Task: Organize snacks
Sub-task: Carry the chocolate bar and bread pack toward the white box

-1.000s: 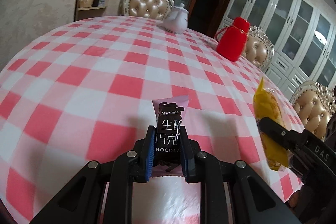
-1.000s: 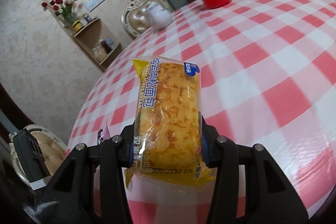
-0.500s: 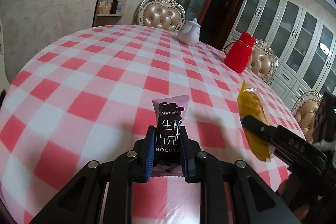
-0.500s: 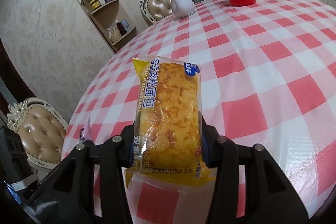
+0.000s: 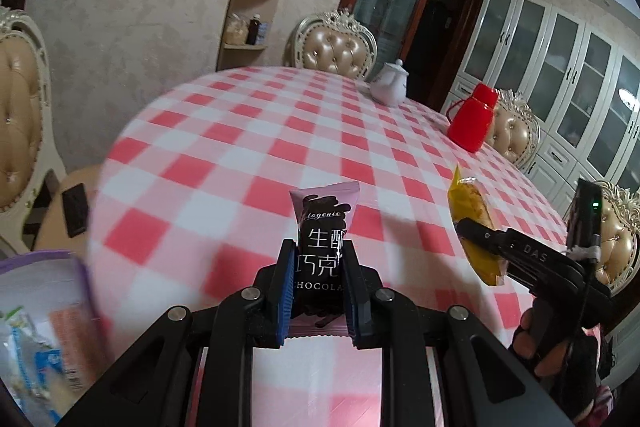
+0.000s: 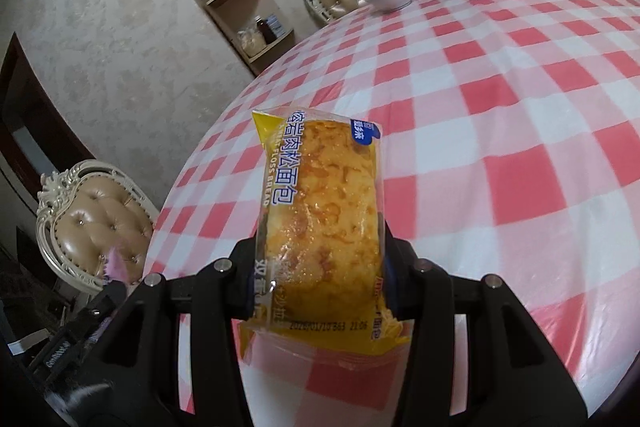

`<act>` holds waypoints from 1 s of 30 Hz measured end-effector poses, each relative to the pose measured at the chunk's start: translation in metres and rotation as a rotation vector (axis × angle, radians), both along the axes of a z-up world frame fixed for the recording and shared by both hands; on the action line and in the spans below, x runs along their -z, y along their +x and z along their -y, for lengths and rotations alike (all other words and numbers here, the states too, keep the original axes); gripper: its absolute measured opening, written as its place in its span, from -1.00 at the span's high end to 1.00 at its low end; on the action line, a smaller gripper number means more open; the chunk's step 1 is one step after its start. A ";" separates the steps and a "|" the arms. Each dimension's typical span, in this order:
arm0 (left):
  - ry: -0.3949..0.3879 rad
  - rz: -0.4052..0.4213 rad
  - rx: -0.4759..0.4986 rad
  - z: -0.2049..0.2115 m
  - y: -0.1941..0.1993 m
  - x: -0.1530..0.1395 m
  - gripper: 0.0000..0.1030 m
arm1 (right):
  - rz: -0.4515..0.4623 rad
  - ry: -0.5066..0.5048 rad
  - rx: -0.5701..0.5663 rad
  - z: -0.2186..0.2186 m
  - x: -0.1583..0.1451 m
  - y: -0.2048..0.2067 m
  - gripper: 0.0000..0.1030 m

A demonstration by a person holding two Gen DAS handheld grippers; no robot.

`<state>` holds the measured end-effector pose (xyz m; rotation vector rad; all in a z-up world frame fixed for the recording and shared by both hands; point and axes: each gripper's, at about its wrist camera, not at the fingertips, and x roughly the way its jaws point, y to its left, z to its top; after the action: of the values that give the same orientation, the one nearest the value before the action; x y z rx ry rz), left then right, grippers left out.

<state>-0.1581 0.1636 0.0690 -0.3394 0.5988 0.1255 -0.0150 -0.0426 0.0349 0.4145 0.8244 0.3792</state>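
Left gripper (image 5: 316, 267) clamps one chocolate packet (image 5: 323, 227); right gripper (image 6: 320, 267) clamps one bread pack (image 6: 320, 215)

Soft indoor light is a little dim, the fisheye bends the edges into dark corners, and the bag (image 5: 44, 327) at lower left is blurred.

We saw red checked tablecloth (image 5: 248, 131), white teapot (image 5: 389, 87) and red flask (image 5: 472, 123) at far edge, tufted chairs (image 5: 336, 49) around, corner shelf (image 5: 250, 11) behind
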 end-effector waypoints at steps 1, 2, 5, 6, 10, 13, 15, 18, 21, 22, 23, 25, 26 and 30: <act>-0.001 0.008 -0.009 -0.007 -0.010 -0.002 0.57 | -0.002 0.002 -0.005 -0.002 0.000 -0.002 0.02; 0.001 0.013 -0.021 -0.015 -0.019 -0.005 0.57 | -0.005 0.001 -0.008 -0.004 0.001 -0.004 0.02; 0.001 0.021 -0.060 -0.038 -0.047 -0.009 0.57 | -0.011 0.008 -0.006 -0.006 0.002 -0.008 0.02; 0.005 0.018 -0.073 -0.045 -0.055 -0.010 0.57 | -0.017 0.021 -0.003 -0.006 0.003 -0.009 0.02; 0.017 0.004 -0.118 -0.072 -0.087 -0.006 0.57 | -0.024 0.041 -0.013 -0.013 0.002 -0.017 0.02; 0.016 -0.013 -0.139 -0.088 -0.107 0.002 0.57 | -0.012 0.045 -0.044 -0.028 -0.003 -0.026 0.02; 0.024 -0.024 -0.147 -0.094 -0.118 0.005 0.57 | -0.004 0.048 -0.077 -0.042 -0.005 -0.033 0.02; 0.049 -0.043 -0.163 -0.101 -0.132 0.010 0.57 | 0.009 0.045 -0.132 -0.065 -0.009 -0.045 0.02; 0.066 -0.055 -0.173 -0.106 -0.144 0.013 0.57 | 0.021 0.042 -0.193 -0.089 -0.012 -0.059 0.02; 0.079 -0.059 -0.179 -0.108 -0.148 0.014 0.57 | 0.029 0.036 -0.218 -0.099 -0.013 -0.065 0.02; 0.091 -0.063 -0.185 -0.109 -0.152 0.016 0.57 | 0.037 0.028 -0.241 -0.109 -0.014 -0.072 0.02; 0.106 -0.072 -0.194 -0.112 -0.158 0.020 0.57 | 0.049 0.005 -0.298 -0.131 -0.015 -0.087 0.02; 0.106 -0.079 -0.198 -0.115 -0.161 0.023 0.57 | 0.055 -0.008 -0.329 -0.141 -0.015 -0.095 0.02; 0.098 -0.111 -0.218 -0.126 -0.171 0.037 0.57 | 0.089 -0.074 -0.434 -0.181 -0.011 -0.127 0.02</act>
<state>-0.3292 0.2893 0.0321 -0.3033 0.6616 0.3841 -0.1419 0.1387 0.0460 0.1447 0.8370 0.7620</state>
